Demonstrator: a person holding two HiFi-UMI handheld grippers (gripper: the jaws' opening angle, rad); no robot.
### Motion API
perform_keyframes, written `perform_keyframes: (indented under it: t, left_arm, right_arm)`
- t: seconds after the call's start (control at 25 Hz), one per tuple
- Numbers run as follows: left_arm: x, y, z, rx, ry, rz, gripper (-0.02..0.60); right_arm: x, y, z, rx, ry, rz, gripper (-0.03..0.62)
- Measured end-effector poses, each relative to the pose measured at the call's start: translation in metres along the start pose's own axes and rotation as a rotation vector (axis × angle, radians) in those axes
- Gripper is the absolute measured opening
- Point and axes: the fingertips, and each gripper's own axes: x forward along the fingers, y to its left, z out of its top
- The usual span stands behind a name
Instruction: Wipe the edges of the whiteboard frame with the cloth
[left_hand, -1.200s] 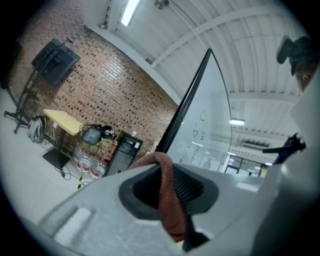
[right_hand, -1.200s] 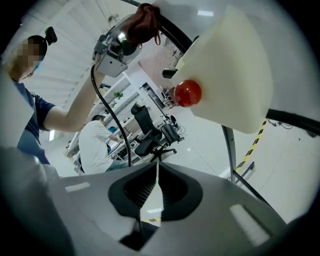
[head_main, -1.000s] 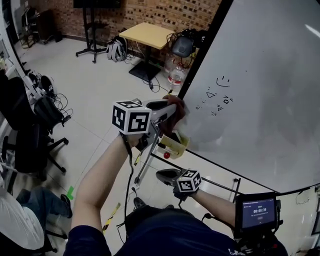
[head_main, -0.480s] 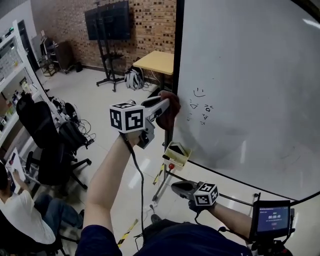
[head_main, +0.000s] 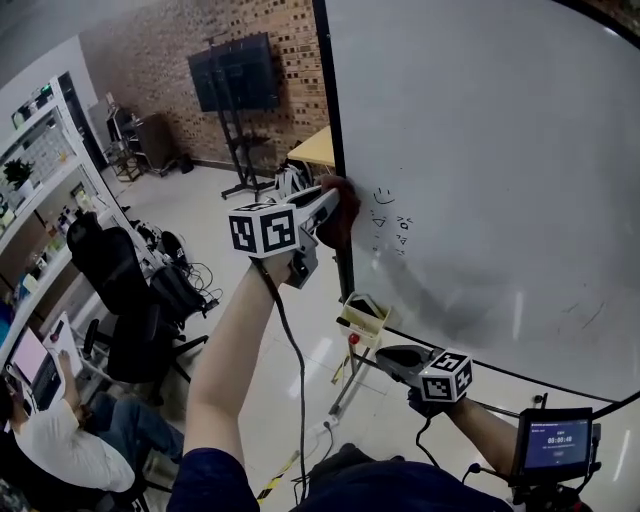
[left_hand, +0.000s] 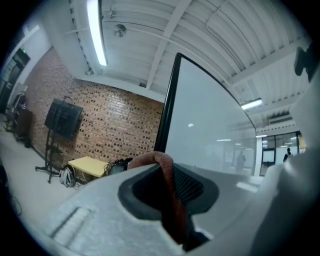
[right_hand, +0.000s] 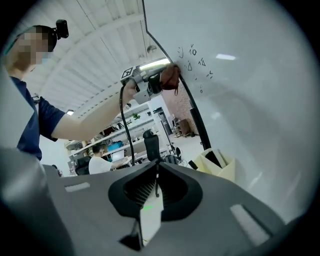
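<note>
Head view: left tongs (head_main: 331, 203) raised, clamped on a reddish-brown cloth (head_main: 342, 222). The cloth sits at the tong tips, against the upright left edge of the black whiteboard frame (head_main: 333, 120). Right tongs (head_main: 384, 356) low, well below the left, just beside a pale yellow tray (head_main: 362, 314).

Left gripper view: cloth pinched between the jaws, a fold humped over their tips; frame edge directly ahead.

Right gripper view: jaws shut together, nothing between them. Tray ahead to the right; cloth high above on the frame.

Black screen (head_main: 235, 72) before brick wall (head_main: 295, 60); office chair (head_main: 130, 300) near seated person (head_main: 60, 450).
</note>
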Motion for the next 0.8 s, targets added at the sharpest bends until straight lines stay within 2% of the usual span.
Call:
perform_keyframes:
  t: [0.24, 0.52, 0.68, 0.8]
  left_arm:
    - [-0.008, 0.014, 0.023, 0.030, -0.040, 0.010, 0.066]
    - [0.001, 0.001, 0.073, 0.086, -0.080, -0.055, 0.067]
    - [-0.001, -0.005, 0.116, 0.111, -0.185, -0.082, 0.067]
    - [-0.012, 0.006, 0.137, 0.055, -0.289, -0.083, 0.067]
  right_arm:
    - [0.009, 0.010, 0.047, -0.072, -0.053, -0.042, 0.020]
    - [0.004, 0.018, 0.111, -0.167, -0.098, -0.088, 0.020]
    - [-0.005, 0.018, 0.135, -0.181, -0.148, -0.107, 0.020]
    - [-0.012, 0.015, 0.136, -0.182, -0.168, -0.120, 0.018]
